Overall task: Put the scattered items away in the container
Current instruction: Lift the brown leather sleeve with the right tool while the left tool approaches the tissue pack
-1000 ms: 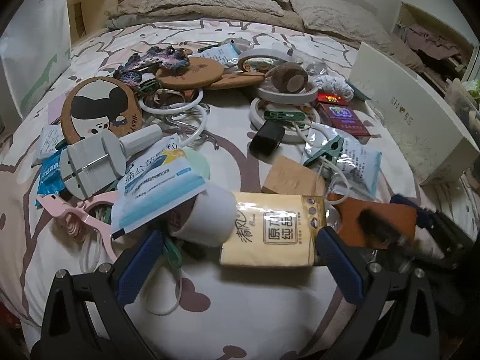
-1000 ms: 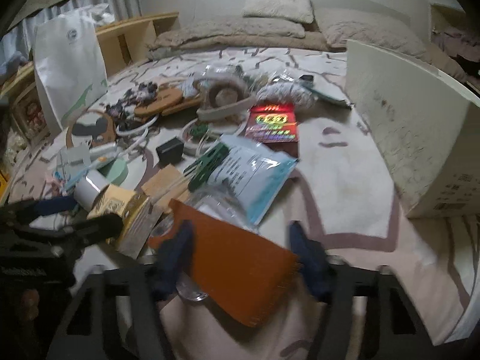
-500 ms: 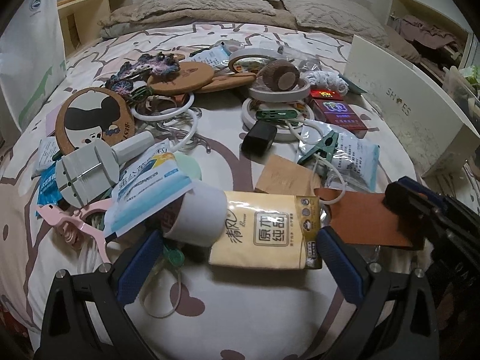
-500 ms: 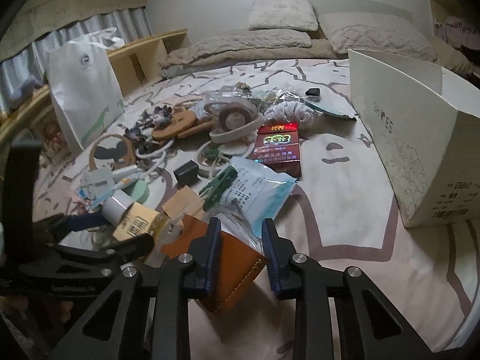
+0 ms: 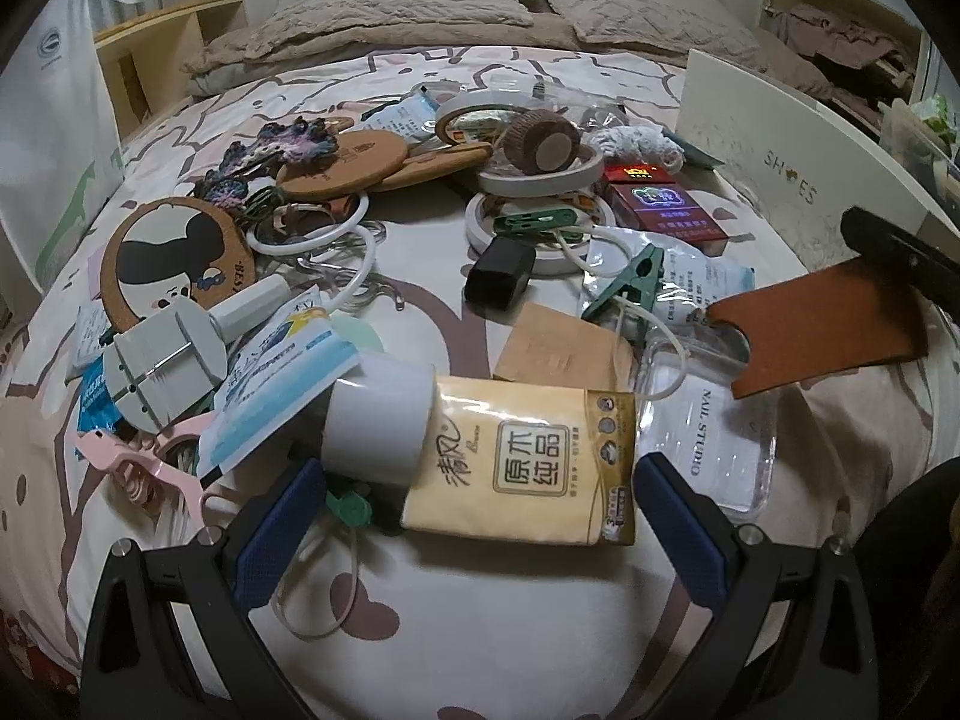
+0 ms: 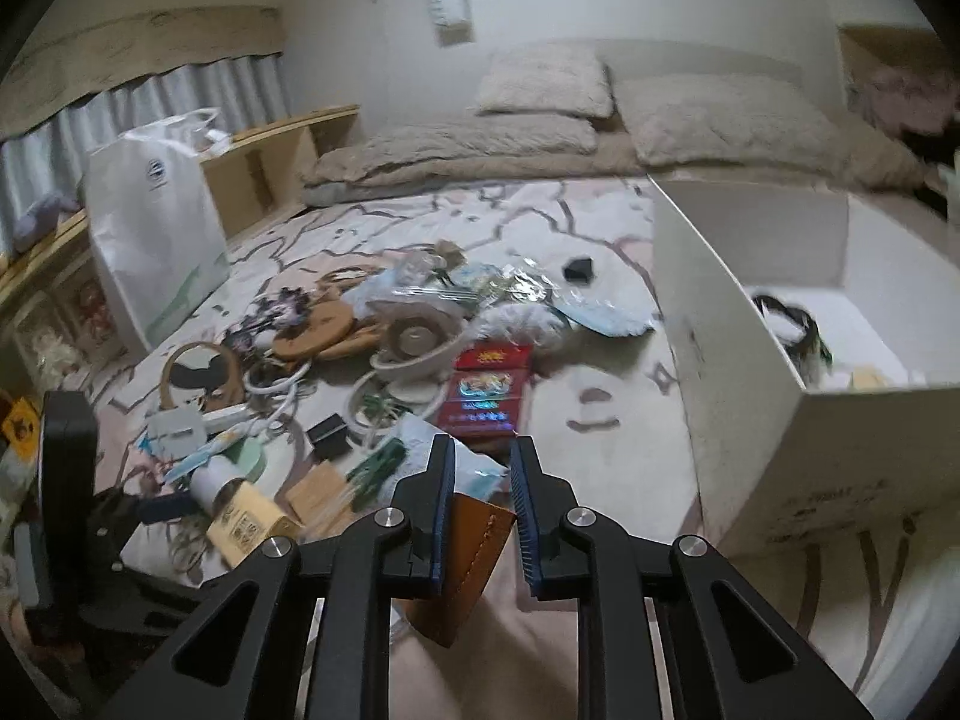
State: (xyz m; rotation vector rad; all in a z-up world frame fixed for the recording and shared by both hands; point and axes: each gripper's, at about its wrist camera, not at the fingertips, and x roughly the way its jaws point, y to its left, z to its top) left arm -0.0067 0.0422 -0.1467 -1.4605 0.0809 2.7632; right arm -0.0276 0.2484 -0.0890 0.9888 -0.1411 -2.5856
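My right tool (image 6: 480,516) is nearly closed on the brown leather sleeve (image 6: 465,570), pinched at one edge so it hangs clear of the bed (image 6: 606,396) for carrying. The white shoebox (image 6: 798,438) sits just to its right, open-topped with a few things already inside, so I judge the drop comes next. My left tool (image 5: 474,516) waits wide open and empty, its pads either side of the yellow tissue pack (image 5: 528,462), likely my next pick from the heap.
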